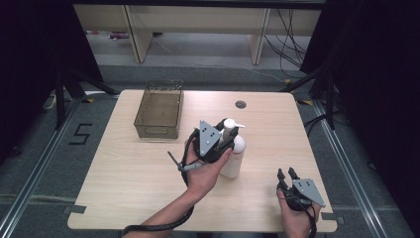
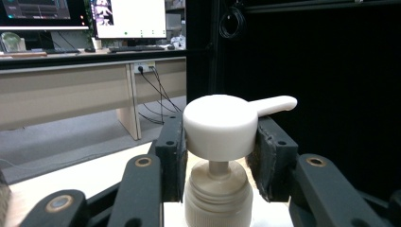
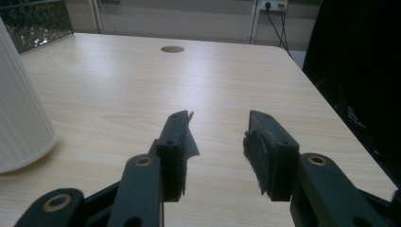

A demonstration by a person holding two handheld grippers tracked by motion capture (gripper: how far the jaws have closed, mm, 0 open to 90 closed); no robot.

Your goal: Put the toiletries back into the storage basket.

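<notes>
A white pump bottle [image 1: 235, 157] stands upright near the middle of the wooden table [image 1: 133, 173]. My left gripper [image 1: 227, 138] is shut on the bottle's pump head [image 2: 220, 124], one pad on each side of the cap, and the spout points right in the left gripper view. The bottle's collar [image 2: 216, 201] shows below the cap. My right gripper [image 1: 288, 174] rests low by the table's front right corner. It is open with nothing between its fingers [image 3: 176, 142]. The ribbed side of the bottle [image 3: 19, 104] stands to its left.
A wire mesh basket [image 1: 159, 115] sits at the table's back left. A small round hole [image 1: 240, 104] lies in the tabletop near the far edge. Beyond the table are desks, cables and dark curtains.
</notes>
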